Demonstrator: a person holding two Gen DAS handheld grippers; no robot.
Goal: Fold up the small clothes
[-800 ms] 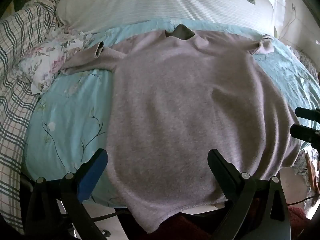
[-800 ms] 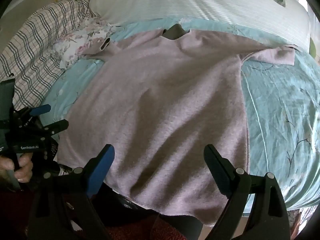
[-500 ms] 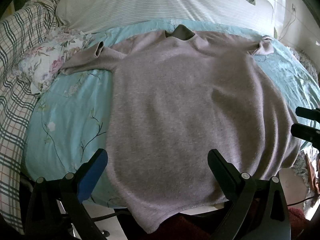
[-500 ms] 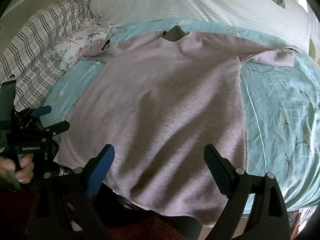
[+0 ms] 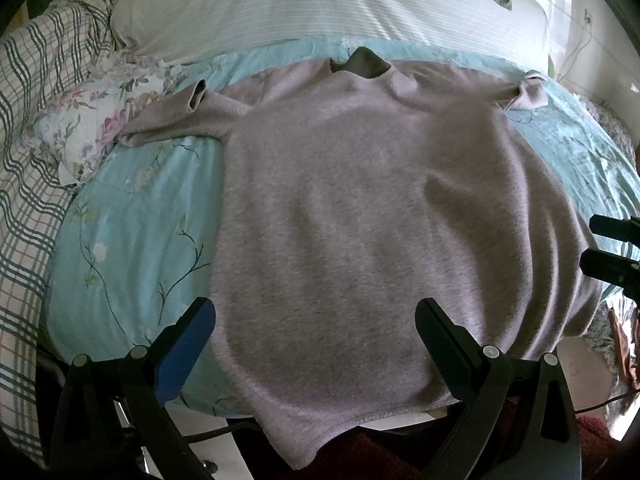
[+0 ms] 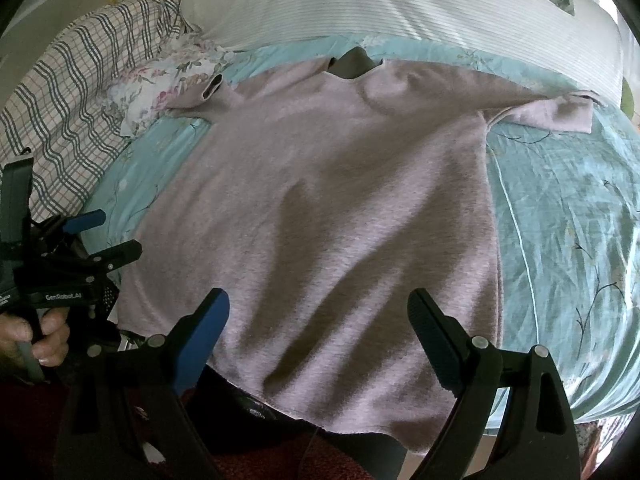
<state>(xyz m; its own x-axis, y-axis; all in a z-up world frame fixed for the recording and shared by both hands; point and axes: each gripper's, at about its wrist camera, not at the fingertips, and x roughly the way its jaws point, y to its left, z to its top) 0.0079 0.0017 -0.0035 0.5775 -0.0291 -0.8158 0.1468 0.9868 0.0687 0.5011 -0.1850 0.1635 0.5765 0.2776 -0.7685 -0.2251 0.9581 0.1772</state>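
A mauve short-sleeved top (image 5: 360,220) lay spread flat on the bed's pale blue floral sheet (image 5: 132,232), neckline away from the cameras and its hem hanging slightly over the near edge of the bed. The left tongs (image 5: 316,340) hovered above the hem with the jaws spread wide, holding nothing; the right tongs (image 6: 318,332) hung likewise over the hem on the other side, jaws wide and empty. One sleeve (image 5: 172,120) reached toward a flowered cloth (image 5: 84,128) bunched beside a plaid blanket (image 5: 28,160), and the other sleeve (image 6: 552,114) lay flat on the sheet. A striped white pillow (image 6: 400,12) ran across the head of the bed. The garment looked laid out and smoothed with no fold made, so the work seemed to stand at the very start of folding. The next move would likely call for each pair of tongs to drop to an edge or corner, pinch only the fabric and not the sheet beneath, and carry it over evenly.
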